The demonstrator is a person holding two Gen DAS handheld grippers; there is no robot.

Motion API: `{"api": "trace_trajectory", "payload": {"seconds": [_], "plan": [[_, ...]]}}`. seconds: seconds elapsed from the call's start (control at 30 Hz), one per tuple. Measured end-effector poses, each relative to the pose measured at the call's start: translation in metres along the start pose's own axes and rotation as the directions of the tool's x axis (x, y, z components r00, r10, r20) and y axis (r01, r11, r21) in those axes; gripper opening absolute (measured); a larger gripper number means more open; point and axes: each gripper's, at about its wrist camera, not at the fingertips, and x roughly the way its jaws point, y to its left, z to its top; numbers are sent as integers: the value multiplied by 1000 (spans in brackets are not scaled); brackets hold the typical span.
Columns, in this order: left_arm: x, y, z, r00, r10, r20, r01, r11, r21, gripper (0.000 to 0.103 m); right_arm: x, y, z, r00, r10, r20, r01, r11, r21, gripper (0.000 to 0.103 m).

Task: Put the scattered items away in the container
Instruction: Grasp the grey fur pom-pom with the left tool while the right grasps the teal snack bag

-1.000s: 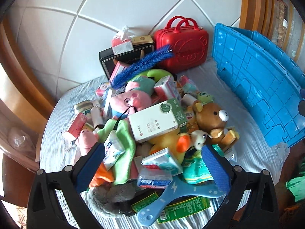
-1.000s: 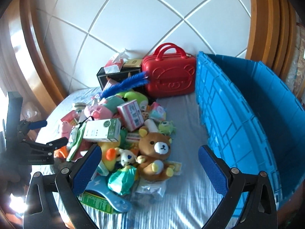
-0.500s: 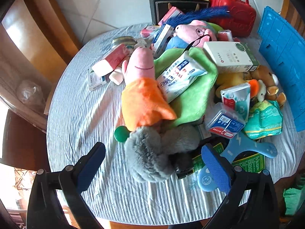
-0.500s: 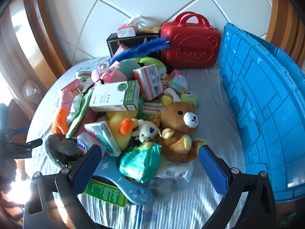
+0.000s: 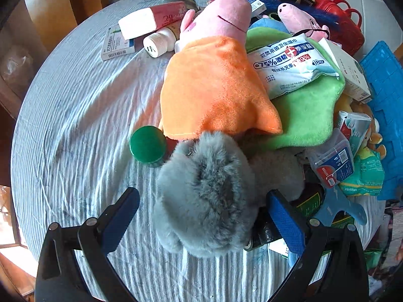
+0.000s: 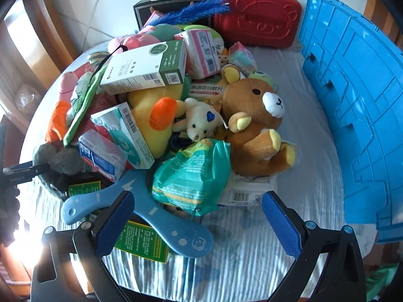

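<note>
In the left wrist view the left gripper (image 5: 202, 212) has its fingers spread wide to either side of a grey furry toy (image 5: 205, 198) at 6 o'clock, neither pad pressing it; a green cap (image 5: 147, 144) sits at 9 o'clock of the toy, and a pig plush in orange (image 5: 214, 75) lies at 12. In the right wrist view the right gripper (image 6: 196, 219) is also spread apart, empty, over a blue boomerang (image 6: 141, 211) and green packet (image 6: 194, 176). The blue crate (image 6: 352, 105) stands at 3 o'clock of the pile, beyond a brown bear (image 6: 257, 128).
</note>
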Motion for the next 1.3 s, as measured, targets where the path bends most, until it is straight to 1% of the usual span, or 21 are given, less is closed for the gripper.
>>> {"api": "trace_trajectory", "payload": {"seconds": [0.1,0.17,0.2,0.23,0.27,0.3,0.33,0.43,0.57,0.73,0.8,0.83,0.87,0.9,0.93,0.97,1.0,1.03,1.07,1.1,1.3], "plan": [[16,-4,3,1000,-1,-14,1,1000,13,101,12,0,-2,1000,-6,-16,6,1000,3,103],[19,-8,6,1000,-5,2,5,1000,20,94,20,-1,-3,1000,-8,-25,8,1000,12,103],[19,-9,6,1000,-11,6,10,1000,26,81,24,-2,-4,1000,-10,-29,11,1000,14,103],[20,-11,7,1000,-20,2,20,999,33,62,28,-3,-4,999,-12,-33,12,1000,18,103],[19,-13,7,1000,-25,-3,25,999,41,53,33,-5,-5,999,-11,-36,11,1000,22,103],[17,-15,7,1000,-25,-1,25,998,51,49,37,-6,-6,999,-10,-39,11,1000,26,102],[14,-17,5,999,-32,6,31,998,62,48,42,-8,-6,999,-9,-41,10,999,30,102],[1,-21,2,998,-46,30,43,995,90,45,57,-14,-7,998,3,-58,1,998,60,103],[-17,-18,0,997,-50,59,45,995,90,44,72,-18,-7,997,42,-58,-36,994,100,103],[-30,-12,3,996,-51,77,45,996,79,44,88,-11,-2,997,61,-46,-57,994,92,102],[-30,-11,4,996,-48,76,42,996,82,44,95,-6,0,997,69,-47,-65,994,84,100],[-30,-9,5,996,-47,76,41,996,83,44,98,-3,1,996,73,-46,-69,994,80,97],[-30,-8,5,996,-47,77,41,996,84,44,101,0,2,996,71,-49,-68,995,71,87],[-30,-6,6,996,-48,76,41,996,85,44,103,2,2,997,63,-54,-60,996,64,82],[-31,-5,6,996,-47,74,41,995,86,44,103,3,3,996,73,-54,-69,995,68,79],[-31,-5,6,996,-47,73,41,995,87,44,102,4,3,994,94,-55,-89,993,75,62],[-31,-6,5,996,-48,73,41,995,88,44,101,5,3,994,100,-53,-96,993,73,54],[-32,-6,5,996,-49,74,42,995,88,44,98,8,3,995,93,-46,-90,994,61,51],[-33,-7,6,996,-50,75,43,995,89,44,96,10,3,995,96,-42,-94,994,52,44],[-35,-8,6,996,-51,78,44,995,91,44,94,12,2,994,100,-39,-98,994,45,40],[-46,-11,9,994,-59,95,51,995,90,43,74,17,1,994,107,-3,-107,993,48,36]]}}
